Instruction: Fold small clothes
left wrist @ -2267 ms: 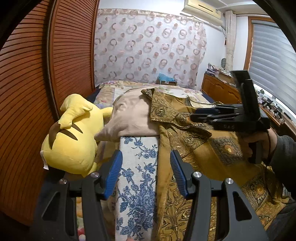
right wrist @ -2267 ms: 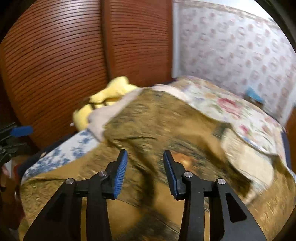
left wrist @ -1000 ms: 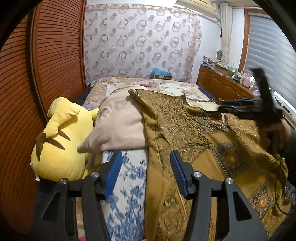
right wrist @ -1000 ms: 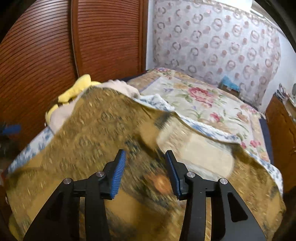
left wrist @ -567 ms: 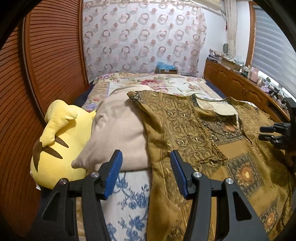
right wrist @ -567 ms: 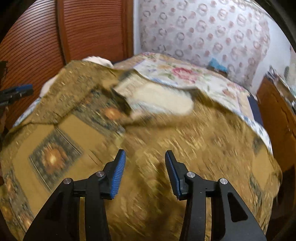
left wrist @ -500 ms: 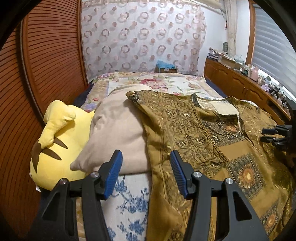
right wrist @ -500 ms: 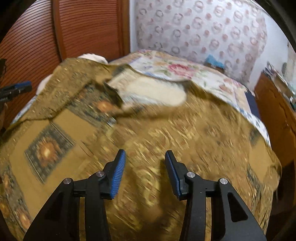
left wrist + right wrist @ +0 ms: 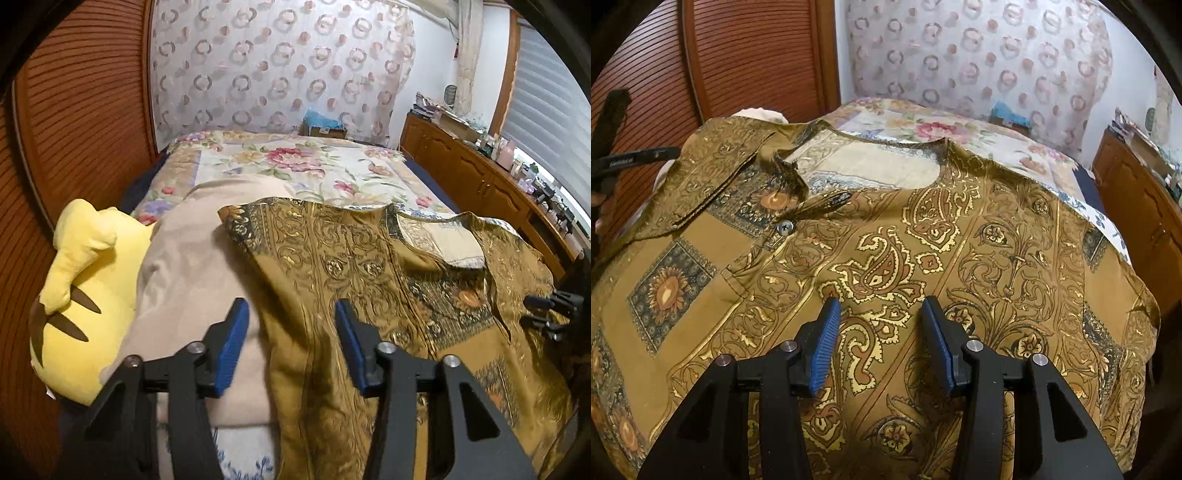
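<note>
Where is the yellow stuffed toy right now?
In the left wrist view, the yellow stuffed toy lies at the bed's left edge, between the wooden slatted doors and the beige pillow.

Shirt (image 9: pixel 369 280) hem cut off at 6 o'clock. Pillow (image 9: pixel 192 280) partly covered by the shirt. Items on the sideboard (image 9: pixel 480 173) at 2 o'clock too small to be identified.

black tongs (image 9: pixel 288 343), ribbed blue pads (image 9: pixel 232 343), silver screws
</note>
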{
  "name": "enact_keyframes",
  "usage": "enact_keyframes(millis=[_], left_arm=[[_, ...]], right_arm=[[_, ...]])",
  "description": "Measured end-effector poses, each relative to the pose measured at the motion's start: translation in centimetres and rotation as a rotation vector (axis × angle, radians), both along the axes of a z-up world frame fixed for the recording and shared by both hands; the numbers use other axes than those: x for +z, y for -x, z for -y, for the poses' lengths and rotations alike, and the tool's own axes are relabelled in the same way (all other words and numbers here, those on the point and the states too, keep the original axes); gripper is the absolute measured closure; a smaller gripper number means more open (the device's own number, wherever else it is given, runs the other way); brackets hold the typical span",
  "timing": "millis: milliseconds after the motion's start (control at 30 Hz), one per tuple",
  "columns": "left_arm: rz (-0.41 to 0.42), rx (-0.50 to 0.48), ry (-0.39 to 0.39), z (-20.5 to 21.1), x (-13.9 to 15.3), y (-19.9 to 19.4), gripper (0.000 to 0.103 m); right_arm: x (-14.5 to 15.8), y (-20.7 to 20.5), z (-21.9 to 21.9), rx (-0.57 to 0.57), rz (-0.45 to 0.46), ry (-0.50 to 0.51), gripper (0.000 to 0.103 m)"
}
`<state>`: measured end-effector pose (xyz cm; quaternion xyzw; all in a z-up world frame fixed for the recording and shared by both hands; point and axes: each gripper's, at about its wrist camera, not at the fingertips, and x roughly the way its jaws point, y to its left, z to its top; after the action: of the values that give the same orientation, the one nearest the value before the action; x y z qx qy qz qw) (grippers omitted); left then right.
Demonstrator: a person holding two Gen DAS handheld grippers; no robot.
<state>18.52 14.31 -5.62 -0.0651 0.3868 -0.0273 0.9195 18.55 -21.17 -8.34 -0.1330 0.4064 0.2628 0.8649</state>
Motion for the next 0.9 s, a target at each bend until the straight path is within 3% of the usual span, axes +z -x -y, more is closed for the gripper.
enact_keyframes(millis=[200, 267, 500, 700, 900], left_arm=[[-0.021, 0.003, 0.047, -0.6, -0.3, -1.7, 0.086], [-0.007, -0.004, 0.043, -0.5, 0.0, -1.8, 0.102], [0.033, 0.016, -0.03, -1.2, 2.0, -1.9, 0.103], [-0.005, 0.023, -0.05, -2.7, 1.7, -2.5, 0.103], [0.037, 0.012, -0.058, -2.7, 2.1, -0.7, 0.093]], right_arm=[[0.1, -0.1, 0.1, -0.001, 0.001, 0.001, 0.056], [0.1, -0.1, 0.1, -0.001, 0.001, 0.001, 0.056], [0.1, -0.1, 0.1, 0.0, 0.001, 0.001, 0.055], [0.1, -0.1, 0.1, 0.0, 0.001, 0.001, 0.055], [0.0, -0.1, 0.1, 0.0, 0.001, 0.001, 0.055]])
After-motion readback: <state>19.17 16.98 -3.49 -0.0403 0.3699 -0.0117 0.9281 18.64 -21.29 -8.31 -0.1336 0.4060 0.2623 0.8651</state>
